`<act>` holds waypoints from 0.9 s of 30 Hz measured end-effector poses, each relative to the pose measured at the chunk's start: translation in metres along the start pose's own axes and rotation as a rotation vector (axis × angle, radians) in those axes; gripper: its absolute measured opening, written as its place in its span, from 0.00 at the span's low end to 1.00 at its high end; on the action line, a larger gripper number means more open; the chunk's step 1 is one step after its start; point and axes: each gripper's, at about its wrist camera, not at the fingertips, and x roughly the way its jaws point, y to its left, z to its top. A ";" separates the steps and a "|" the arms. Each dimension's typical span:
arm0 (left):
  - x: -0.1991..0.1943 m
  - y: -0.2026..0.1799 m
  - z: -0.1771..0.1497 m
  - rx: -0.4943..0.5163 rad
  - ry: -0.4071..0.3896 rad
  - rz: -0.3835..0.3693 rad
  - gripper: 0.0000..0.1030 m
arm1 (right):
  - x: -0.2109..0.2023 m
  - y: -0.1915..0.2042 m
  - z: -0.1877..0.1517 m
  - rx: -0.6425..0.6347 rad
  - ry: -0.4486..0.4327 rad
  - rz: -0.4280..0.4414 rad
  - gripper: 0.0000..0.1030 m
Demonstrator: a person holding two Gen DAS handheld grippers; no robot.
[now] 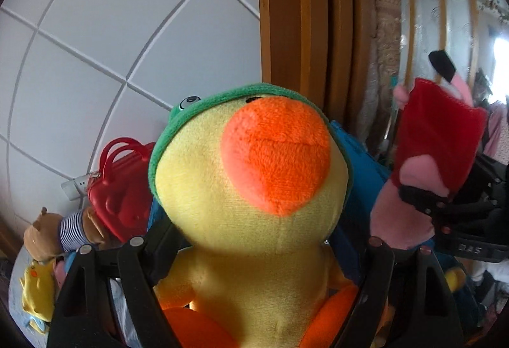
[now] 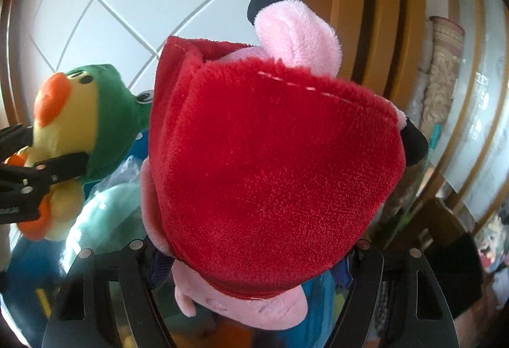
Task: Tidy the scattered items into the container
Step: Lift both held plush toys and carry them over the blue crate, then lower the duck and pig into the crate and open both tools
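Note:
A yellow duck plush (image 1: 254, 188) with an orange beak and a green frog hood fills the left wrist view. My left gripper (image 1: 254, 252) is shut on its body, a black finger pressing each side. A pink pig plush (image 2: 270, 163) in a red dress hangs upside down in the right wrist view, with my right gripper (image 2: 249, 252) shut on it near the head. Each view also shows the other hand: the right gripper (image 1: 426, 201) with the pig at the right edge, and the left gripper (image 2: 47, 150) with the duck at the left. No container is clearly visible.
A white tiled surface (image 1: 95, 29) and a wooden door frame (image 1: 292, 13) lie ahead. Low on the left are a red toy case (image 1: 124, 176), a brown plush in a striped shirt (image 1: 57, 230) and a yellow plush (image 1: 38, 287). Something blue (image 1: 359, 163) lies behind the duck.

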 end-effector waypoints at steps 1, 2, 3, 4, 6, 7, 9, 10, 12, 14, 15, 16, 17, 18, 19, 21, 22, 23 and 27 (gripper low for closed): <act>0.011 -0.001 0.007 -0.002 0.016 0.005 0.80 | 0.009 0.003 0.001 -0.007 0.008 0.005 0.75; 0.022 -0.002 0.013 -0.005 0.033 0.006 0.80 | 0.020 0.000 0.005 -0.013 0.022 0.010 0.75; 0.032 -0.002 0.018 -0.007 0.049 0.007 0.80 | 0.030 0.003 0.005 -0.017 0.040 0.016 0.75; 0.046 -0.003 0.026 -0.006 0.070 0.009 0.80 | 0.039 0.005 0.005 -0.021 0.057 0.023 0.75; 0.071 -0.001 0.034 0.008 0.095 0.020 0.80 | 0.062 0.000 0.015 -0.030 0.083 0.041 0.75; 0.082 -0.001 0.039 0.016 0.104 0.024 0.80 | 0.074 -0.004 0.021 -0.037 0.092 0.045 0.75; 0.106 0.002 0.047 0.023 0.119 0.031 0.80 | 0.101 -0.006 0.026 -0.051 0.112 0.045 0.75; 0.120 0.003 0.051 0.030 0.130 0.037 0.80 | 0.114 -0.006 0.028 -0.056 0.123 0.047 0.75; 0.149 0.003 0.058 0.049 0.160 0.042 0.80 | 0.141 -0.005 0.030 -0.064 0.147 0.059 0.75; 0.180 0.004 0.062 0.056 0.201 0.051 0.80 | 0.169 -0.002 0.029 -0.075 0.184 0.062 0.75; 0.194 0.004 0.062 0.064 0.215 0.058 0.80 | 0.183 -0.001 0.028 -0.081 0.204 0.060 0.75; 0.207 0.005 0.061 0.073 0.230 0.064 0.80 | 0.199 -0.010 0.028 -0.089 0.227 0.050 0.75; 0.219 0.005 0.060 0.081 0.246 0.070 0.80 | 0.209 -0.011 0.028 -0.093 0.241 0.046 0.75; 0.231 0.005 0.058 0.085 0.264 0.072 0.80 | 0.216 -0.014 0.027 -0.093 0.255 0.047 0.75; 0.241 0.006 0.055 0.086 0.283 0.073 0.80 | 0.223 -0.018 0.026 -0.091 0.270 0.050 0.75; 0.255 0.006 0.051 0.095 0.311 0.068 0.81 | 0.241 -0.027 0.026 -0.083 0.301 0.066 0.75; 0.260 0.006 0.050 0.094 0.320 0.062 0.82 | 0.248 -0.026 0.026 -0.084 0.314 0.069 0.75; 0.263 0.007 0.050 0.089 0.324 0.056 0.83 | 0.256 -0.023 0.025 -0.085 0.323 0.068 0.75; 0.269 0.008 0.047 0.087 0.338 0.039 0.89 | 0.276 -0.022 0.021 -0.062 0.375 0.091 0.76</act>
